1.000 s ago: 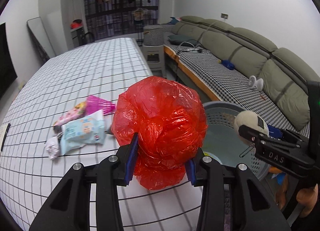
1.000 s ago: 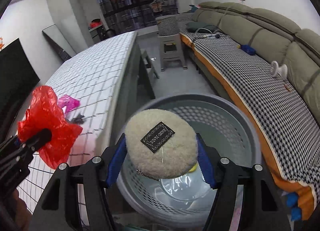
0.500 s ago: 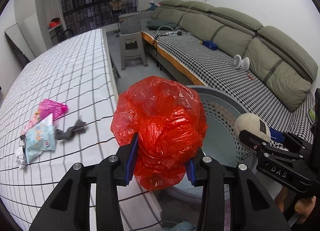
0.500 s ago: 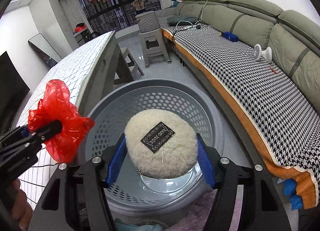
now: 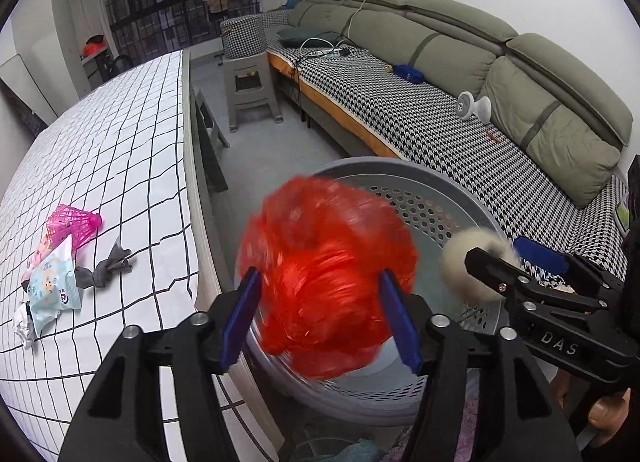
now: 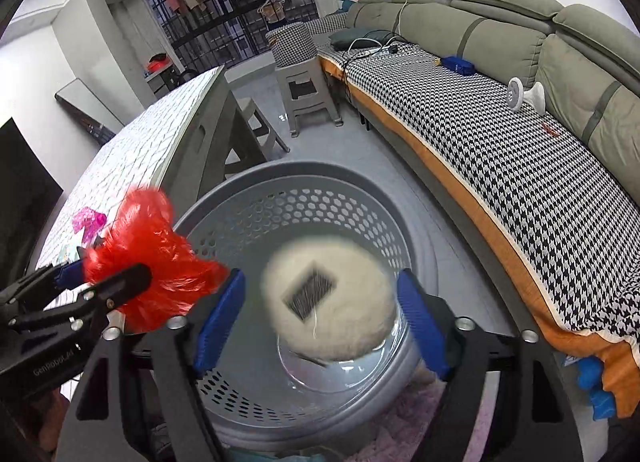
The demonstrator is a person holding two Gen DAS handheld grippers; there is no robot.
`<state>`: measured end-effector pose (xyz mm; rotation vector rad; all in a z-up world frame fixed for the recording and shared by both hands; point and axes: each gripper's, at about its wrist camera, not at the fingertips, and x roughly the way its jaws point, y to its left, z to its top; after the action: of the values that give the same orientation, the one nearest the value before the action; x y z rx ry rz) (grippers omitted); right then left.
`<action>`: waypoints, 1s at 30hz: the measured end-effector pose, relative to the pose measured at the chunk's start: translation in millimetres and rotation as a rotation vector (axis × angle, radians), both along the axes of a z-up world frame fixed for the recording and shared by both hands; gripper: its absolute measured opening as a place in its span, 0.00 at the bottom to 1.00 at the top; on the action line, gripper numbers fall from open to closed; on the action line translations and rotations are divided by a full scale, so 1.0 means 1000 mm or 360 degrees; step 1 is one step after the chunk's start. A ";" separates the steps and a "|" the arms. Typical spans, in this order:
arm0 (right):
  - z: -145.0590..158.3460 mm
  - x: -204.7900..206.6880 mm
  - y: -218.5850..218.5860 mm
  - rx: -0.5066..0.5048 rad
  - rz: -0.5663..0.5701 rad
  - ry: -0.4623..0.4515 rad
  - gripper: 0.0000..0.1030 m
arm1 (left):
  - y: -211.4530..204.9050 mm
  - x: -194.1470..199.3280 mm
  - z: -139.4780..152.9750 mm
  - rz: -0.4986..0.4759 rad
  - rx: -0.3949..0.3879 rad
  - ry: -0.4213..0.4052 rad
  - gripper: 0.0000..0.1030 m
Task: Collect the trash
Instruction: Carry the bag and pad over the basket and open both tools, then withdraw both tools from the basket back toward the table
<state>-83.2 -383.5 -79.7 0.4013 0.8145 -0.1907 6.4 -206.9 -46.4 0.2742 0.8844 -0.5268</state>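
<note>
Both grippers opened, red bag [image 5: 326, 274], puff [image 6: 330, 298] dropping

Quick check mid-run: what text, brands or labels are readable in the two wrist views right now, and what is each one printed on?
"DAS": white letters on the right gripper body, seen from the left wrist view.
"GenRobot.AI": small, faint print on the left gripper body, right wrist view; my best reading.
Black label on the cream fluffy pad: motion-blurred, unreadable.
Blue-and-white snack packet on the checked table: print too small to read.
</note>
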 end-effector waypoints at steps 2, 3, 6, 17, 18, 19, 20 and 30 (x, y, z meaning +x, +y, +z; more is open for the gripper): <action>0.001 -0.001 -0.001 -0.0007 -0.0007 -0.0004 0.74 | 0.000 -0.001 0.001 0.0009 -0.0003 -0.0002 0.65; 0.001 -0.001 -0.002 -0.0010 -0.0010 -0.0004 0.74 | 0.000 -0.001 0.001 0.0012 -0.0003 -0.0003 0.65; 0.001 -0.003 -0.003 -0.0007 -0.0020 -0.0008 0.74 | 0.000 -0.001 0.001 0.0019 -0.0004 -0.0004 0.68; -0.002 -0.006 0.002 0.0003 -0.0028 0.0001 0.74 | 0.008 -0.002 0.002 0.0074 -0.0035 0.0011 0.75; -0.002 -0.007 0.003 0.0003 -0.0027 0.0001 0.74 | 0.008 -0.003 0.002 0.0077 -0.0038 0.0007 0.75; -0.002 -0.007 0.003 0.0003 -0.0025 0.0002 0.74 | 0.009 -0.004 0.003 0.0081 -0.0040 0.0001 0.75; -0.002 -0.007 0.004 0.0004 -0.0023 0.0001 0.74 | 0.009 -0.005 0.004 0.0085 -0.0043 -0.0004 0.76; 0.004 -0.010 0.017 0.0007 0.0010 -0.0021 0.74 | 0.027 -0.007 0.014 0.0155 -0.0083 -0.0053 0.85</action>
<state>-93.1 -366.6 -75.7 0.4038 0.8030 -0.1802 -0.8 -179.9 -32.5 0.1909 0.8461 -0.4530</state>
